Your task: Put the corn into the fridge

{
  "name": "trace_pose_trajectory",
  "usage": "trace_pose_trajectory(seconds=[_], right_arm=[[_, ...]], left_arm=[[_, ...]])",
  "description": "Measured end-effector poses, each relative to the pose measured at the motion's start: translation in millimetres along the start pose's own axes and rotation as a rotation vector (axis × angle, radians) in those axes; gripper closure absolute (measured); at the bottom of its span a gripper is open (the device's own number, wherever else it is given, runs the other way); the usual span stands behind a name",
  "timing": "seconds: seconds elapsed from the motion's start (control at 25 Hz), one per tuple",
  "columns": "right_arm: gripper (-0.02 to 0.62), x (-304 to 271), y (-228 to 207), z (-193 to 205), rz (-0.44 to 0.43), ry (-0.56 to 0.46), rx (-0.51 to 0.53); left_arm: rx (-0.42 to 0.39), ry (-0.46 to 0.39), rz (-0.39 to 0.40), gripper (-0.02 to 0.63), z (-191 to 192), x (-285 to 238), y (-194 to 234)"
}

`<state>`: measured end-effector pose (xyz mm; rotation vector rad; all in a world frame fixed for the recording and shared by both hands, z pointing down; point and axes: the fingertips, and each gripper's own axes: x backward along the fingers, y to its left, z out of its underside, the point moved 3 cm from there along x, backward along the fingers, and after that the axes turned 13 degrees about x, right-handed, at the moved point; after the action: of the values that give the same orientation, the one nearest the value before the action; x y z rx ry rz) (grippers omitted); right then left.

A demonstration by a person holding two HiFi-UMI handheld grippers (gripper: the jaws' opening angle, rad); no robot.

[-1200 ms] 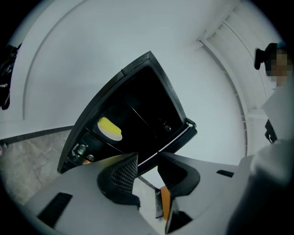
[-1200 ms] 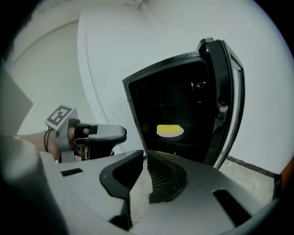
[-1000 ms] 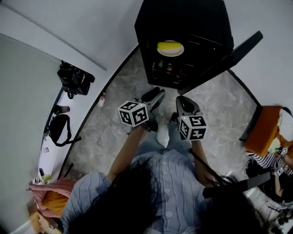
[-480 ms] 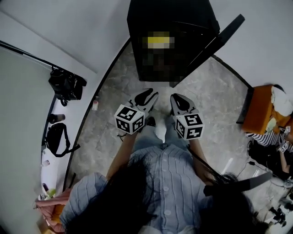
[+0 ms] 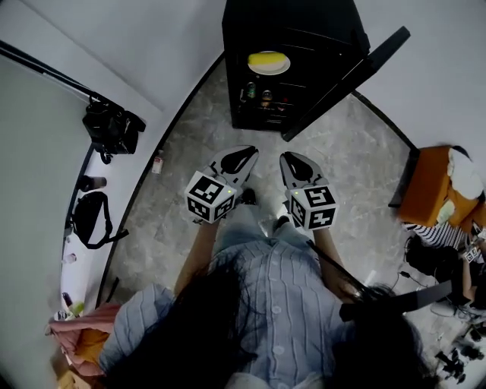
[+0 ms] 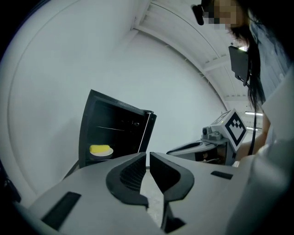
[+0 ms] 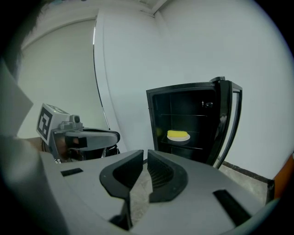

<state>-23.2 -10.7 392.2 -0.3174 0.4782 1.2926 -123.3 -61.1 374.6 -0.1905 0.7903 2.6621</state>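
The yellow corn (image 5: 268, 58) lies on a white plate (image 5: 282, 68) on a shelf inside the black fridge (image 5: 304, 23), whose door (image 5: 357, 68) stands open to the right. Both grippers hang over the floor in front of the fridge, well short of it. My left gripper (image 5: 244, 153) has just been closing its jaws; they now stand almost together with nothing between them (image 6: 148, 155). My right gripper (image 5: 290, 159) is likewise shut and empty (image 7: 145, 153). The corn also shows in the left gripper view (image 6: 100, 149) and the right gripper view (image 7: 178, 134).
Cans or bottles (image 5: 258, 95) sit on the fridge's lower shelf. Black bags (image 5: 112, 128) (image 5: 89, 220) lie along the white ledge at left, and a small bottle (image 5: 157, 162) stands on the floor beside it. An orange seat (image 5: 429, 194) and another person (image 5: 444, 243) are at right.
Both grippers have drawn back a little from the fridge. The left gripper has rolled, so its marker cube shows a different face.
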Motion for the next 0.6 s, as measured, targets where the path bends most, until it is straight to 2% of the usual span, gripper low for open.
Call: trace_pose_trajectory(seconds=[0.2,0.4,0.6], right_arm=[[0.558,15,8,-6,-0.06,-0.025,0.025],[0.558,41,3,3,-0.093,-0.054,0.041],[0.558,69,2,11,-0.134,-0.08,0.062]], left_arm=[[-0.079,0.022,-0.07,0.588,-1,12,-11],[-0.042,-0.002,-0.116,0.594,12,15,-38],[-0.057,0.022,-0.167,0.595,39,15,-78]])
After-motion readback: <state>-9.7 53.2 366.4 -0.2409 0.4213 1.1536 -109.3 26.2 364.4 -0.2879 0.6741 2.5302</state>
